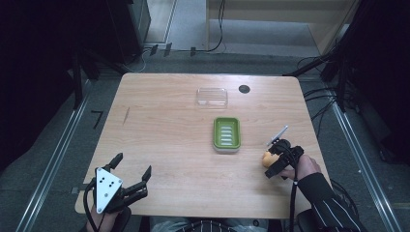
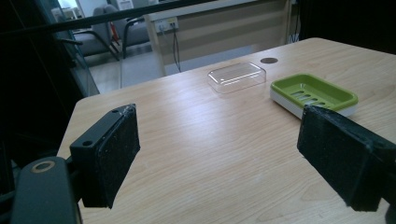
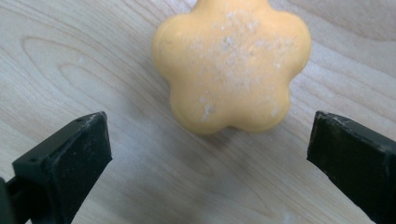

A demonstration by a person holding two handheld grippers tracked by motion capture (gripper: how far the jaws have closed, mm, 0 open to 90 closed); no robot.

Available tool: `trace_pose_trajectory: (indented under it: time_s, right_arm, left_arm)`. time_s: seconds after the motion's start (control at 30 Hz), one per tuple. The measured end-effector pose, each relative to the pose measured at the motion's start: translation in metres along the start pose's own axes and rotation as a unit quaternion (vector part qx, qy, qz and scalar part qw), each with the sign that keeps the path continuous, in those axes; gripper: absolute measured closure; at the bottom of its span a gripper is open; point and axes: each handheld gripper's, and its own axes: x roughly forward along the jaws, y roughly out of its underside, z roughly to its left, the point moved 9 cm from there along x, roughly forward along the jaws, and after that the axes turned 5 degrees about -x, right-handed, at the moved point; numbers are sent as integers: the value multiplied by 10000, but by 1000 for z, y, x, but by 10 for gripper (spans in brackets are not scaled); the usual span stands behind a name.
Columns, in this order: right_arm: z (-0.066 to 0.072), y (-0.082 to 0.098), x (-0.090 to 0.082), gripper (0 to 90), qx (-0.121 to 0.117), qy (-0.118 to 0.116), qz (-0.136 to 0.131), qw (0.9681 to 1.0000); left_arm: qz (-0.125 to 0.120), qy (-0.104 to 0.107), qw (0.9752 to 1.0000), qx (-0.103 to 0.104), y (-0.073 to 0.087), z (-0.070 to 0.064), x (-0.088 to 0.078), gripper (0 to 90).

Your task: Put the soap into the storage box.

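The high view looks forward and down on the whole table. The left gripper view sits low at the table's near left corner, facing across it; both show the green soap dish and clear lid. The right gripper view looks steeply down, very close above an orange flower-shaped soap.

Orange flower-shaped soap flat on table, green soap dish nearby
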Motion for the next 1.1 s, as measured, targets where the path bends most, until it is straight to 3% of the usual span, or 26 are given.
trace_pose_trajectory:
  time_s: [0.27, 0.67, 1.1]
  right_arm:
    - [-4, -9, 2, 143, -14, -13, -146, 9999]
    - [-8, -10, 5, 372, 0, 71, -51, 10000]
    - [-8, -11, 10, 392, -72, 77, 24, 9999]
  left_arm:
    - [2, 3, 10000, 1, 0, 0, 0, 135]
    - [0, -7, 10000, -6, 0, 0, 0, 135]
    - [-2, -3, 10000, 0, 0, 0, 0, 135]
